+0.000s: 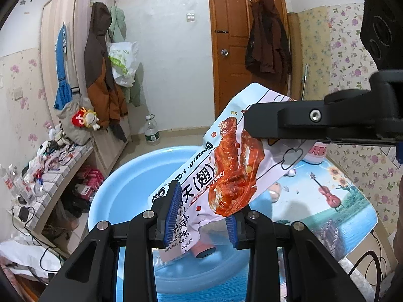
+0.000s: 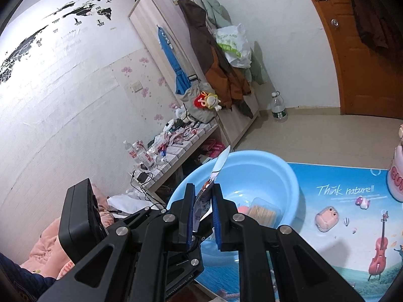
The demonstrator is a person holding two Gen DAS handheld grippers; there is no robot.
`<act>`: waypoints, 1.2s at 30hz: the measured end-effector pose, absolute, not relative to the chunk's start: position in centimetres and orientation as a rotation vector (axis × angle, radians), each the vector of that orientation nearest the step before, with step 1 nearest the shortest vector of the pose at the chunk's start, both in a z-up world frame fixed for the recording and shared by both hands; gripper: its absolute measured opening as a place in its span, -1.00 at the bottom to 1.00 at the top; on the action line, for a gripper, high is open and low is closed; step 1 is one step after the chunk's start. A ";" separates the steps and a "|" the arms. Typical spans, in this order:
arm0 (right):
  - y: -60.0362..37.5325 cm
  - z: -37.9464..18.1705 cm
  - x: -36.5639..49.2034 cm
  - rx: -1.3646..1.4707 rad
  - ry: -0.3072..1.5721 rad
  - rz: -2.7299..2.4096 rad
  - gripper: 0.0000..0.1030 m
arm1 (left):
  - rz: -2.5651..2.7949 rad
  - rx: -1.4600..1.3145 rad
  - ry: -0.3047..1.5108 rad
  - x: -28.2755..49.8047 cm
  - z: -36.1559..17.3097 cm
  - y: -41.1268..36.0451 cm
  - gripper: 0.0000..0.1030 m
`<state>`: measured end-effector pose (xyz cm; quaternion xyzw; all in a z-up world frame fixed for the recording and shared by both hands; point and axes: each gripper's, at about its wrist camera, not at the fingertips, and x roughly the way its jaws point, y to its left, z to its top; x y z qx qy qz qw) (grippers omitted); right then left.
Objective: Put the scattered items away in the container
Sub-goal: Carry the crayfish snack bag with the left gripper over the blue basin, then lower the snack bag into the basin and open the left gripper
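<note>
The glossy white-and-pale-blue snack packet printed with a red glazed chicken wing [image 1: 221,166] hangs tilted above the round light-blue plastic basin [image 1: 118,188], lower end toward the basin floor, upper end raised toward the door side. Your right gripper [image 2: 203,209] pinches the packet's upper edge between its blue ribbed pads; in the right wrist view the packet [image 2: 205,196] shows edge-on, pressed between the two fingers. Your left gripper [image 1: 200,216] stands spread, its blue pads [image 1: 171,214] flanking the packet's lower part; the left pad lies against or just beside the foil, and you cannot tell whether it touches. Inside the basin lie a clear plastic box of pale wooden toothpicks [image 2: 263,212] and an orange-pink object [image 2: 242,209] beside it. The basin rests on a table covered with a printed blue scenic mat [image 2: 340,216] bearing a violin picture. On the mat, well apart from the basin, sit a small pink case [image 2: 326,222] and a pink-and-white jar [image 2: 396,176].
</note>
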<state>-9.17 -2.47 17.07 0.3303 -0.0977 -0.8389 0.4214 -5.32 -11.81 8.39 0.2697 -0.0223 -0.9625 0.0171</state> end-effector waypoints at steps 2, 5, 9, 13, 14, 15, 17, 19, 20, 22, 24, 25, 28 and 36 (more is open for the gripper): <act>-3.0 16.6 -9.6 0.841 -0.237 -2.093 -0.74 | -2.983 0.856 -0.058 -5.5 7.8 -12.3 -0.40; -3.7 15.5 -10.1 0.869 -0.229 -2.081 -0.73 | -2.972 0.897 -0.029 -5.9 7.0 -13.0 -0.39; -4.5 14.3 -10.8 0.898 -0.231 -2.066 -0.73 | -2.951 0.927 -0.036 -6.4 5.9 -13.7 -0.39; -5.4 13.0 -11.9 0.929 -0.245 -2.052 -0.73 | -2.936 0.952 -0.027 -7.0 5.1 -14.4 -0.39; -5.5 12.7 -12.1 0.936 -0.250 -2.049 -0.73 | -2.928 0.966 -0.027 -7.2 4.9 -14.6 -0.39; -5.7 12.4 -12.4 0.945 -0.255 -2.046 -0.73 | -2.923 0.976 -0.026 -7.4 4.8 -14.8 -0.39; -5.8 11.8 -12.7 0.959 -0.264 -2.040 -0.73 | -2.915 0.993 -0.024 -7.6 4.4 -15.1 -0.39; -6.1 11.2 -13.3 0.975 -0.271 -2.035 -0.73 | -2.908 1.007 -0.021 -7.9 4.1 -15.4 -0.38; -6.3 10.9 -13.5 0.983 -0.275 -2.032 -0.73 | -2.902 1.016 -0.020 -8.1 3.8 -15.6 -0.38; -6.5 10.4 -13.9 0.997 -0.279 -2.031 -0.73 | -2.892 1.034 -0.009 -8.4 3.3 -15.8 -0.34; -6.5 9.9 -14.4 1.013 -0.284 -2.031 -0.73 | -2.885 1.051 0.008 -8.7 3.0 -16.0 -0.32; -6.6 9.5 -14.6 1.021 -0.290 -2.029 -0.73 | -2.882 1.058 0.012 -8.8 2.8 -16.1 -0.31; -6.5 8.8 -15.1 1.044 -0.313 -2.017 -0.72 | -2.877 1.069 0.009 -9.0 2.5 -16.2 -0.31; -6.9 7.5 -15.8 1.078 -0.316 -2.019 -0.72 | -2.867 1.078 0.014 -8.8 2.3 -16.5 -0.15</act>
